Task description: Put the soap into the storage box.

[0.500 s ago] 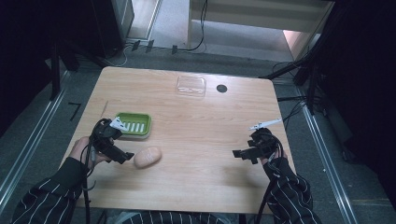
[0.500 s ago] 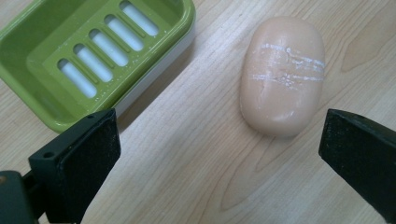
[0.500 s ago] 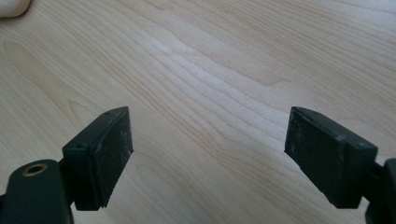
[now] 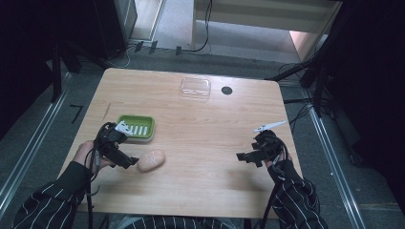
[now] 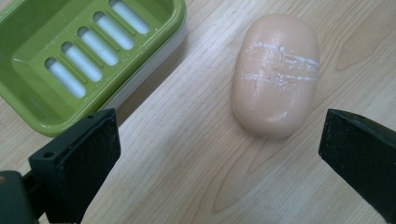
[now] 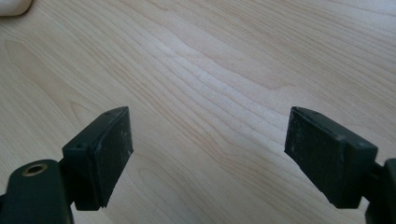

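your left gripper (image 4: 125, 160) is the one that matters here. the bar of soap (image 4: 151, 160) lies on the tabletop (image 4: 205, 138) just beyond its tips, on the side toward the middle of the tabletop, while your right gripper (image 4: 244, 156) sits well apart from it near the right edge, over bare wood. in the left gripper view the soap (image 5: 276, 74) sits ahead of the jaws and off toward the right one, not centred in the gap. its long axis runs roughly away from you along the line of the jaws, tipped a little. as i judge it, closing across its short width would be the natural grip, once you shift so the bar sits midway.

both pairs of jaws stand wide apart and hold nothing. in the right gripper view there is plain wood grain between them, with a pale corner of the soap (image 6: 14, 6) at the top left.

the soap is a rounded oval, peach-pink and smooth, with whitish scuffed streaks across its upper half. it will likely be slick, so a square, centred pinch looks safer than a grip near one end.

the green soap dish (image 4: 137, 127) stands empty just beside your left gripper, on the far side, its slotted floor (image 5: 91, 49) plain to see.
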